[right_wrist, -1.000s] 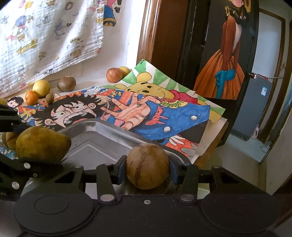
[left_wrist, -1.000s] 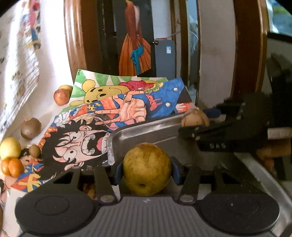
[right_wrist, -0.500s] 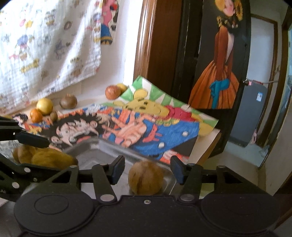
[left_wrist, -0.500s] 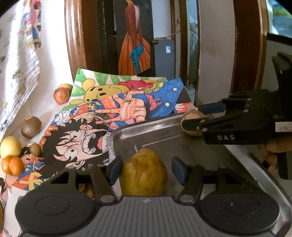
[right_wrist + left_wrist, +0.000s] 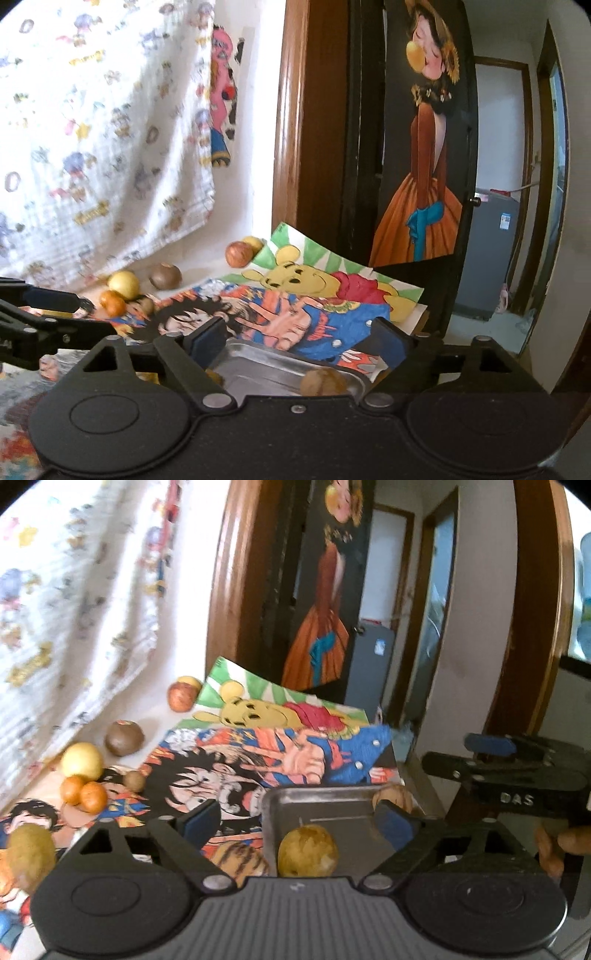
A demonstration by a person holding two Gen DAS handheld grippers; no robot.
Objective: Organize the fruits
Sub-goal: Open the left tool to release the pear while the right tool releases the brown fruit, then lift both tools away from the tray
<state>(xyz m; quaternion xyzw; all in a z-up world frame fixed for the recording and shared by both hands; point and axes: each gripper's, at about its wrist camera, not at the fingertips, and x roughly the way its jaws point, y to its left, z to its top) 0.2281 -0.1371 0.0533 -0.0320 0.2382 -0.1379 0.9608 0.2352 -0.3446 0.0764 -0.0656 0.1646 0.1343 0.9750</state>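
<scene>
A metal tray [image 5: 332, 816] lies on the cartoon posters. A yellow-green pear [image 5: 307, 856] rests in its near part, and a brown round fruit [image 5: 392, 798] sits at its far right corner. My left gripper [image 5: 299, 818] is open and raised above the pear. My right gripper [image 5: 299, 338] is open and lifted above the tray [image 5: 258, 365], with the brown fruit [image 5: 322, 381] below it. The right gripper also shows in the left wrist view [image 5: 491, 753]. The left gripper shows in the right wrist view [image 5: 77, 310].
Loose fruit lies at the left by the hanging cloth: a red apple [image 5: 181, 698], a brown fruit [image 5: 124, 738], a yellow fruit [image 5: 82, 760], two small oranges [image 5: 84, 794], a small brown fruit [image 5: 133, 780] and a pear [image 5: 31, 847]. A striped fruit [image 5: 236, 860] sits left of the tray.
Both grippers opened and let go of their fruit into the tray, then lifted up and away. The pear and the brown fruit now lie loose in the tray.
</scene>
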